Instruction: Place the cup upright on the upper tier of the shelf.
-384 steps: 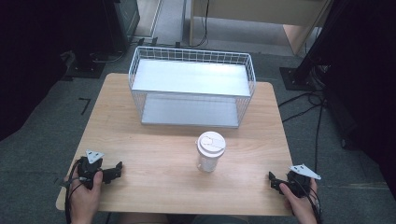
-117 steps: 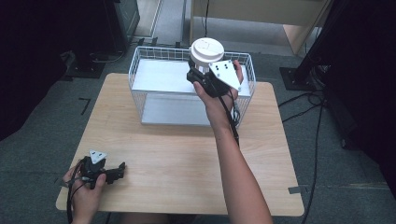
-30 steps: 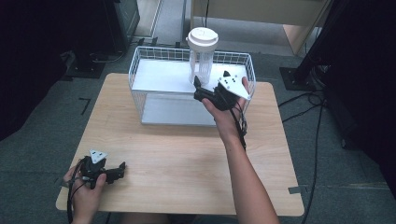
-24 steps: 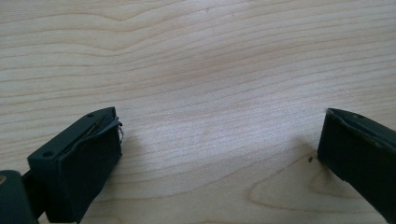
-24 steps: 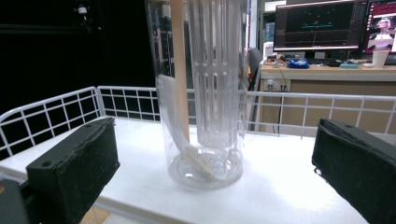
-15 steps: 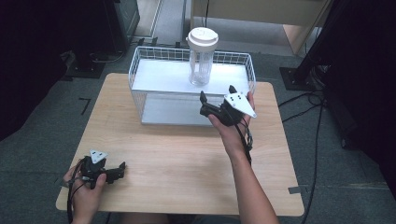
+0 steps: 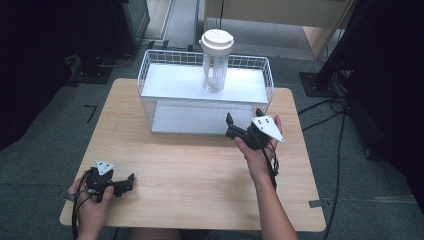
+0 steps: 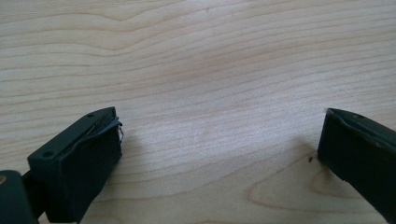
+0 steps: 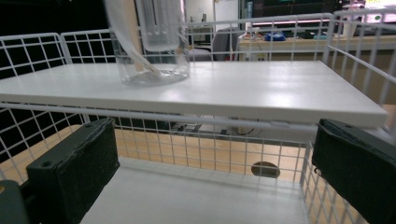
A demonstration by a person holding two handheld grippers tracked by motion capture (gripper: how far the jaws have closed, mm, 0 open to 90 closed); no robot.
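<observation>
- Your cup (image 7: 216, 59) stands upright on the top shelf (image 7: 170, 84) of the white wire basket (image 7: 145, 75), toward the back and a little right of the shelf's middle; nothing touches it.
- It is a clear tumbler with a pale lid. In the right gripper view its base (image 9: 152, 70) sits flat on the white board, well clear of the front edge.
- Your right tongs (image 7: 231, 126) are released: the jaws stand wide apart with nothing between them. They hang over the desk (image 7: 200, 170) just in front of the basket's right front corner, well apart from the cup.
- Your left tongs (image 7: 127, 181) are also released, jaws spread and bare. They rest at the near left of the desk, and in the left gripper view nothing but wood grain (image 8: 210, 93) lies between the jaws.
- Judged from how things lie, the main work looks done: the cup is placed on the upper level and set free, and it appears stable.
- What seems left is small. Bring your right hand (image 7: 257, 150) to a resting place near the desk's front edge, to mirror the left.
- The lower shelf (image 7: 200, 120) of the basket is bare, so nothing further appears to wait there.
- Keep the right tongs' cable (image 7: 272, 165) away from the wire wall as you move, since a snag could jolt the basket and tip the tall cup.
</observation>
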